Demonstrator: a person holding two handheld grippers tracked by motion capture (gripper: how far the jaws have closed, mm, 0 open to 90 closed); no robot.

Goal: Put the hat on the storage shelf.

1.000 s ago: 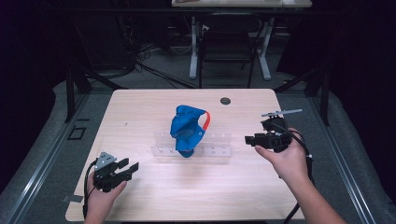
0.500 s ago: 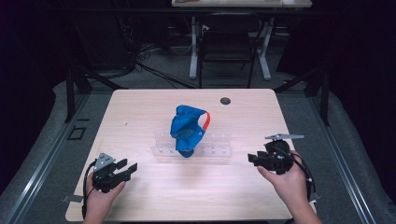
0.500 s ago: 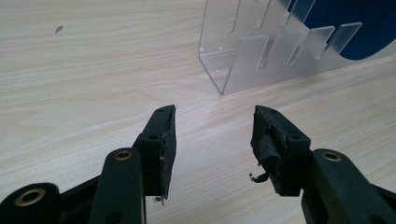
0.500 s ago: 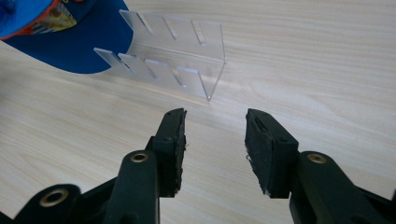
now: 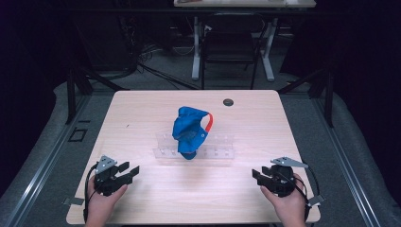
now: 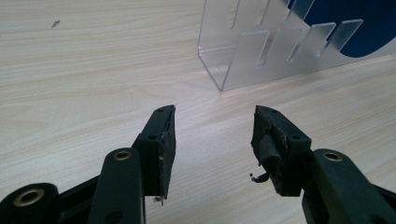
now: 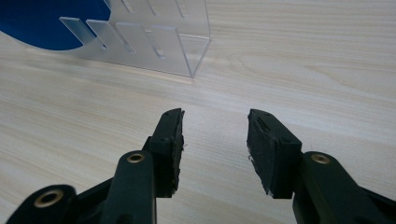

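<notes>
A blue cloth bag (image 5: 188,131) with a red strap (image 5: 209,121) sits draped over a clear acrylic rack (image 5: 215,147) at the middle of the tabletop (image 5: 142,113). Well apart from it, near the front edge, rest both claws — the left claw (image 5: 128,171) and the right claw (image 5: 258,176), each spread and empty.

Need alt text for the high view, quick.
A blue cloth item with a red strap sits on a clear slotted rack mid-table. The left gripper and right gripper rest open and empty near the front corners of the wooden table.
</notes>
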